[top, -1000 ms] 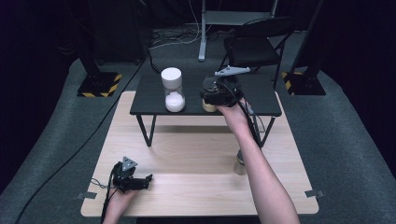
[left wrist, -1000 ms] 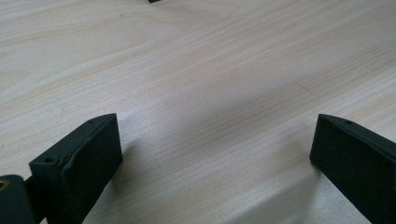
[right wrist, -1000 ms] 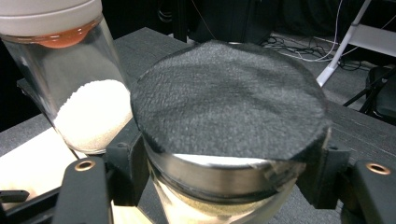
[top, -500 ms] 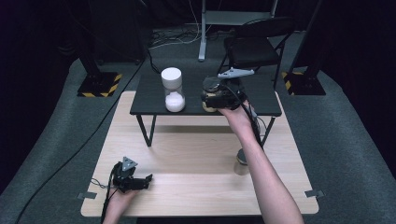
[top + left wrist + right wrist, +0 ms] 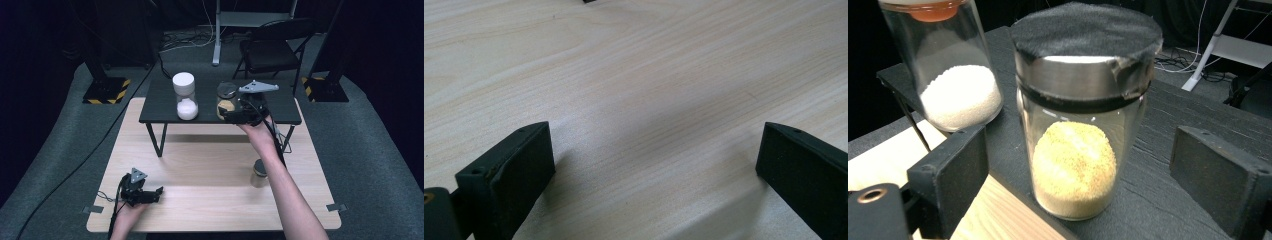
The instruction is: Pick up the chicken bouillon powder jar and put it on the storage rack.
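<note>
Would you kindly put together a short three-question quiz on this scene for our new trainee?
1. True or false: the right gripper is clamped on the dark-lidded jar.
2. What does the jar with the white lid hold? A) white grains B) yellow grains C) water
3. Fill in: the left gripper hovers over the bare ______ table.

Key:
1. False: its jaws have just been opening and stand clear on either side of the jar, which stands on the black shelf.
2. A
3. wooden
</note>
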